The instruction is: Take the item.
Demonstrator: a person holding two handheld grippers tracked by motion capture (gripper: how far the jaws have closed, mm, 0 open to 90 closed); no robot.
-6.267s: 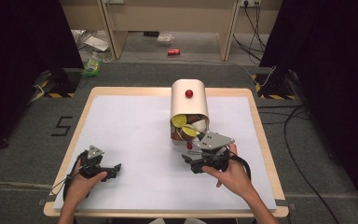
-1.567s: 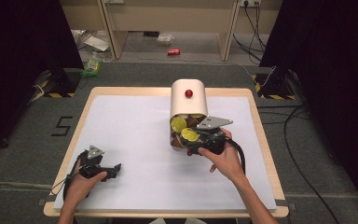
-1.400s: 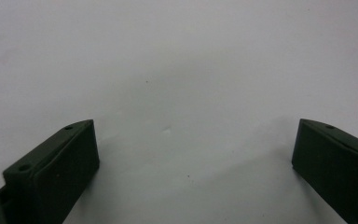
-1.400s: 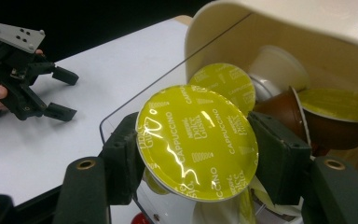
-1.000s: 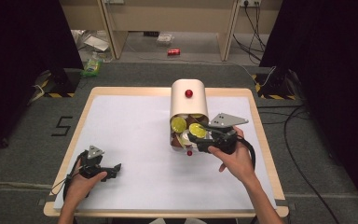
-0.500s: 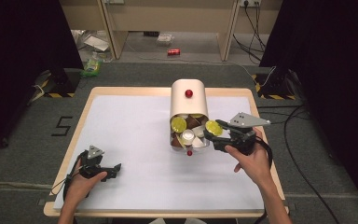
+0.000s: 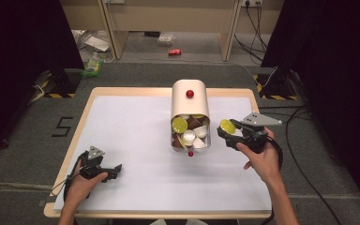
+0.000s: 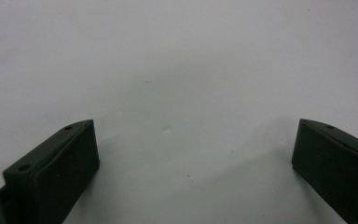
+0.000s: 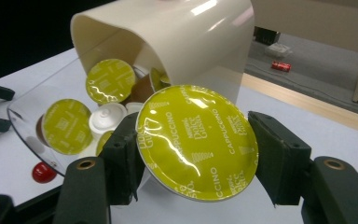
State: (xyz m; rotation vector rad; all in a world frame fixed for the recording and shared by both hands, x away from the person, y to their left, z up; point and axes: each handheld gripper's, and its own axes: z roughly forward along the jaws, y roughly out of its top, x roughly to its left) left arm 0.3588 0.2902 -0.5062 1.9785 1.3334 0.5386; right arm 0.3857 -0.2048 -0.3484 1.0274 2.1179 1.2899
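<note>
The body of the yellow-lidded capsule (image 9: 196, 140) is hidden behind its own foil lid in the right gripper view, so only the lid, printed "Dolce Gusto Cappuccino", can be read. The right gripper (image 9: 193, 154) is clamped on this capsule, one black jaw pressing on each side of the rim; in the high view the capsule (image 7: 227, 126) sits at the tip of the right gripper (image 7: 226, 132), just beside the open mouth of the cream container (image 7: 190, 105) and apart from it. That container lies on its side on the tabletop (image 7: 136, 126), and its curved cream shell (image 9: 191, 42) covers whatever lies deeper inside. Beyond the right gripper, at the container's mouth, a clear drawer (image 9: 32, 126) juts out and holds two more yellow-lidded capsules (image 9: 110, 80), a white capsule (image 9: 106, 119) and brown ones that are partly covered and hard to count. A small red knob (image 9: 43, 172) sits at the drawer's front edge, below and to the left of the right gripper's jaws; a second red knob (image 7: 190, 93) shows on the container's top. The left gripper (image 7: 115, 168) rests low on the tabletop, well apart from the container; in the left gripper view its jaws stand wide apart with nothing between them, and their tips are cut off by the frame edge.
</note>
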